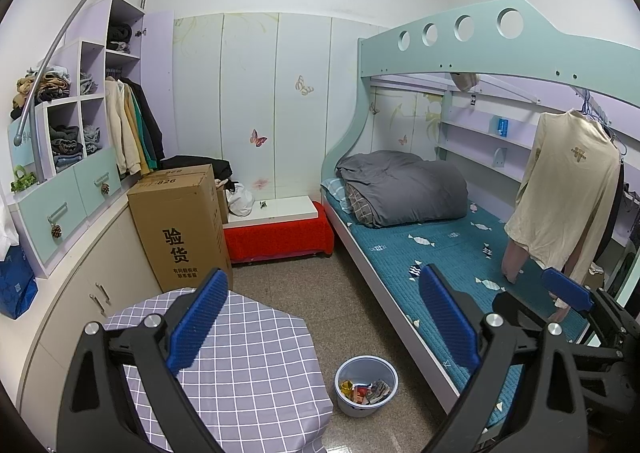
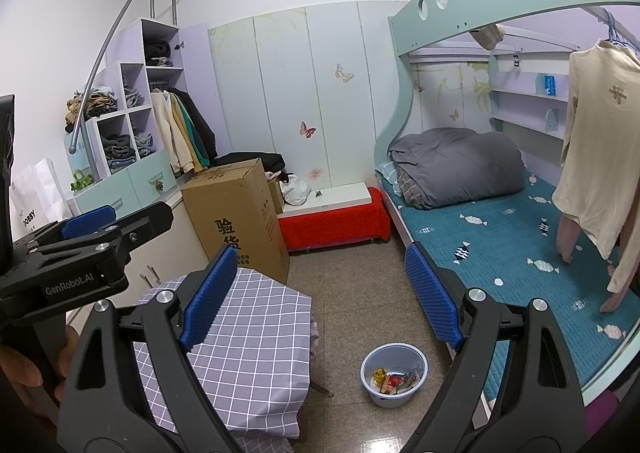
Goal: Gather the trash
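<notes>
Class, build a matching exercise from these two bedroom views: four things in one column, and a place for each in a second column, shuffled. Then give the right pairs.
Things
1. small bin with trash
2. grey duvet
3. cardboard box
4. cream shirt

Places
A. hanging on a hanger over the bed
B. on the floor between the checked cloth and the bed frame
C. bundled at the far end of the teal mattress
D. standing beside the red-covered bench

Pairs: 1-B, 2-C, 3-D, 4-A
</notes>
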Tool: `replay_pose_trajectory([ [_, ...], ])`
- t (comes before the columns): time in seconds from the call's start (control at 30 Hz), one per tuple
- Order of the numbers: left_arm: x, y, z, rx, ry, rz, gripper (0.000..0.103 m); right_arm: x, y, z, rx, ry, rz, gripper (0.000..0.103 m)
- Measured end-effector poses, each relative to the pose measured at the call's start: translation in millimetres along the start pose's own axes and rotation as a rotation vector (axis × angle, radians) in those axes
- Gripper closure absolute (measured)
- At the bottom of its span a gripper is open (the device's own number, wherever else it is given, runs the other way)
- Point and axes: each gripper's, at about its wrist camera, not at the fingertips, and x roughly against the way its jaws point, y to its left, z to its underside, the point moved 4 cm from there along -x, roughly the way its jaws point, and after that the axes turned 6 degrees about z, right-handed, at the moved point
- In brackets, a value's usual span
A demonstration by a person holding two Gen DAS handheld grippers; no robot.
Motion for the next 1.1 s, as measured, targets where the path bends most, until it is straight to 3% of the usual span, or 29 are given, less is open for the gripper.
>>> replay_pose_trajectory([
  [1.1, -13.1, 15.0, 3.7, 0.016, 0.010, -0.015, 0.009, -22.3, 32.6, -7.2, 0.015, 0.027, -0.023, 0.018],
])
